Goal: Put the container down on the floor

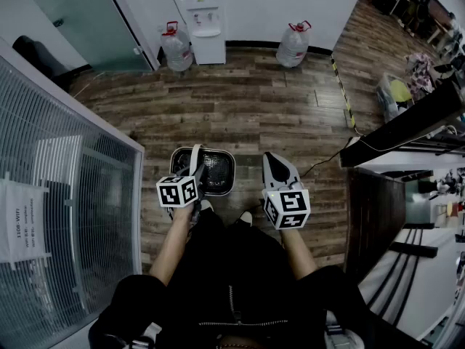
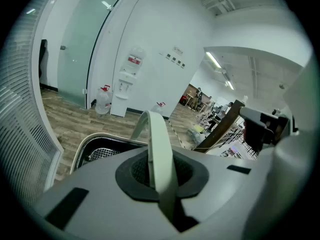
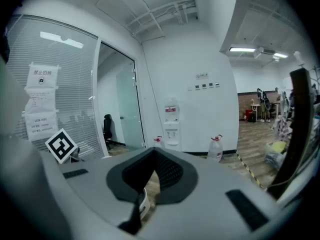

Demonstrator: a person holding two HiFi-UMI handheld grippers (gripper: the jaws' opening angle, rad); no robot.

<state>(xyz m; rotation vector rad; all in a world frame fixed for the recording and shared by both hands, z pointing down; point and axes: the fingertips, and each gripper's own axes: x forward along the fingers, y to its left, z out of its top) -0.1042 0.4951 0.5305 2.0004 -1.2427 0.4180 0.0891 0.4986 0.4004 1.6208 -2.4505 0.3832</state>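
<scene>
Container [image 1: 216, 173]: pale rim, dark inside with a mesh, close in front of the person's shoes [image 1: 245, 217] over the wood floor [image 1: 254, 107]. Not clear from above whether its base touches the boards yet.

Left gripper [image 1: 192, 180]: tongs clamped on the pale bail handle [image 2: 159, 154], which arches up from the rim and runs between them. The load appears to hang from this one grip.

Right gripper [image 1: 272, 162]: tongs together, nothing between them, off to the right of the container and apart from it.

Step in hand, as judged: lower and set down.
- Keep the handle upright over the middle of the container so that it comes down level, not on one edge.
- Lower straight. Swing seems likely, as the bail may pivot in the grip.
- Part the tongs only once the base bears flat and the handle goes slack.
- Right gripper could steady the rim if it tilts.

Clearances:
- Left: glass partition with blinds [image 1: 65, 195], near. Little room on that side.
- Behind: the shoes, just beside the rim. Set down forward of the toes.
- Right: a cable [image 1: 320, 167] on the floor, and a dark furniture edge [image 1: 367, 217] past it.
- Ahead: open boards as far as the water dispenser [image 1: 203, 20] and the two water jugs [image 1: 176, 48] [image 1: 293, 44], well apart. Best free room.
</scene>
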